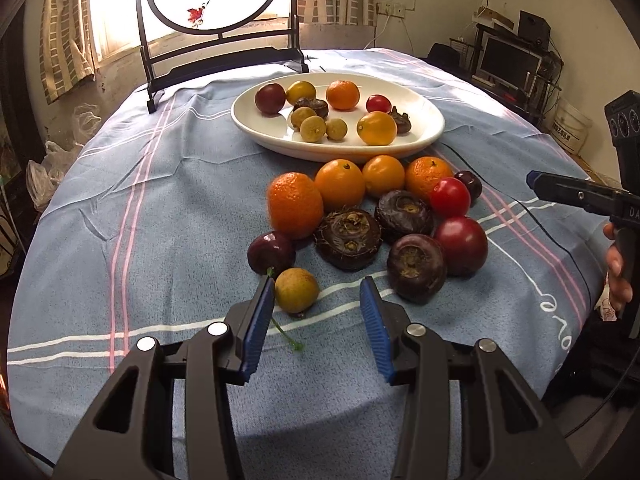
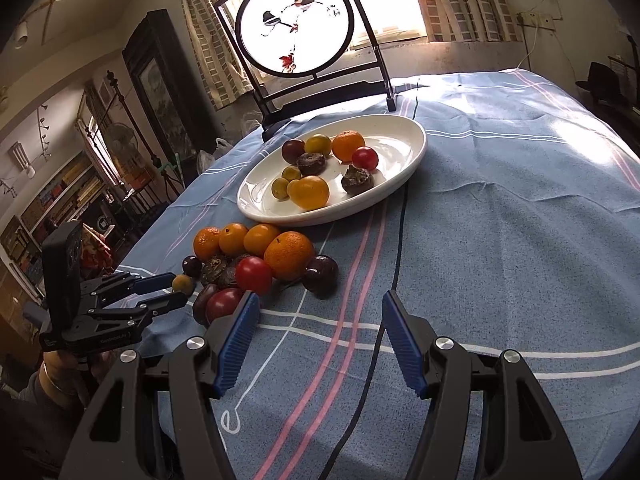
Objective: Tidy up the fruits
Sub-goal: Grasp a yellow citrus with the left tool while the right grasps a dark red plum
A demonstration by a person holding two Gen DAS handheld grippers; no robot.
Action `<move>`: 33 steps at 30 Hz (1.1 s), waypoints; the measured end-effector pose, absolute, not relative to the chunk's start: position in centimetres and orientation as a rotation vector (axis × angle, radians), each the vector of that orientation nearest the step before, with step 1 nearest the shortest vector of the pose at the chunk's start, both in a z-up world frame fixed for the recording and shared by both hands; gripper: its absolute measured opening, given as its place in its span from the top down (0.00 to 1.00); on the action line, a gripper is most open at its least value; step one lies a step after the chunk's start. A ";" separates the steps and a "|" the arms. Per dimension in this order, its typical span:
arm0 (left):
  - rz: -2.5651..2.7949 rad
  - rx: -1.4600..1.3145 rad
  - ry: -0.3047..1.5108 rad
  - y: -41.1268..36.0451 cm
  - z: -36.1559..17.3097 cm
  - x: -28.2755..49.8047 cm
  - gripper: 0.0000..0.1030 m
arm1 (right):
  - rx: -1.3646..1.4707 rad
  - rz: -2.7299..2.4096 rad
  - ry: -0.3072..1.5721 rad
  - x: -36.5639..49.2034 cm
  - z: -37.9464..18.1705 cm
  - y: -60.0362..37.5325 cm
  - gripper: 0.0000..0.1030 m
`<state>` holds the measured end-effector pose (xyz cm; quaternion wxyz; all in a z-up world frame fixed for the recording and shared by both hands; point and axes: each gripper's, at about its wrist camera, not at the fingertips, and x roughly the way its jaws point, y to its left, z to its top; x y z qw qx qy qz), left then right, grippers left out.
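Observation:
A white oval plate [image 1: 424,120] holds several small fruits: an orange, tomatoes, longans and dark water chestnuts. In front of it a pile lies on the blue cloth: oranges [image 1: 294,204], water chestnuts [image 1: 348,238], red tomatoes [image 1: 460,246], a cherry [image 1: 271,252] and a longan [image 1: 296,290]. My left gripper [image 1: 318,292] is open, its left pad beside the longan, which lies between the fingers. My right gripper [image 2: 316,308] is open and empty, low over the cloth right of the pile [image 2: 256,260]. The plate [image 2: 404,148] shows beyond it.
A dark framed round screen [image 2: 294,26] stands at the table's far edge behind the plate. A black cable [image 2: 396,264] runs across the cloth from the plate toward me. The right gripper shows at the left wrist view's right edge [image 1: 576,194].

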<state>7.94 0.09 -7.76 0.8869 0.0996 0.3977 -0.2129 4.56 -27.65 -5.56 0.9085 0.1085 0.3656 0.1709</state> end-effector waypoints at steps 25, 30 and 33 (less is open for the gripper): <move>-0.436 0.094 0.827 0.7 -8.3 9.5 0.75 | 0.185 0.390 0.776 4.3 -6.2 -26.9 0.46; -0.464 0.051 0.770 1.4 -6.5 7.9 0.75 | 0.117 0.387 0.824 5.7 -6.4 -25.5 0.51; -0.483 0.054 0.745 1.6 -5.5 6.5 0.75 | 0.036 0.356 0.852 7.3 -6.4 -24.2 0.51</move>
